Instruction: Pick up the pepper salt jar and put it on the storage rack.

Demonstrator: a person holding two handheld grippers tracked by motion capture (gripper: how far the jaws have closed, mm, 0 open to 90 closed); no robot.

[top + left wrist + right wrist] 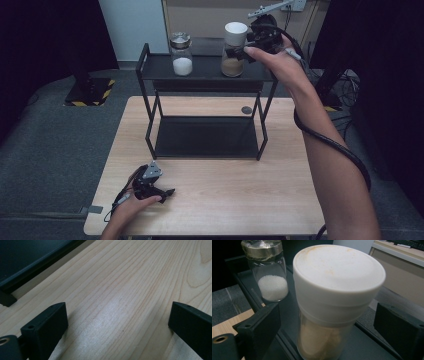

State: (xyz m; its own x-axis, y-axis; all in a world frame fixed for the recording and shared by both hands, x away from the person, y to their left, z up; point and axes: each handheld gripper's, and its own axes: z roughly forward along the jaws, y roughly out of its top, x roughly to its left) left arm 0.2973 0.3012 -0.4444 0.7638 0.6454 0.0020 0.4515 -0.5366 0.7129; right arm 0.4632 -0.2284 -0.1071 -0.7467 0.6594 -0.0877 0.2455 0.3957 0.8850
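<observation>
A glass jar (233, 52) with a white lid and brown powder stands on the top shelf of a black rack (210, 75). My right gripper (241, 50) reaches it from the right. In the right gripper view the jar (337, 290) stands between the two jaws with a gap on either side, so the right gripper (327, 332) is open. A second jar (182, 55) with a metal lid and white grains (272, 286) stands further left on the same shelf. My left gripper (167, 191) rests on the wooden table (225, 200), open and with nothing in it (117, 325).
The rack's lower shelf (205, 135) is bare, and its front edge (25, 277) lies just beyond the left gripper. A small dark disc (246, 109) lies on the table behind the rack's right legs. The right gripper's cable (330, 142) hangs along the forearm.
</observation>
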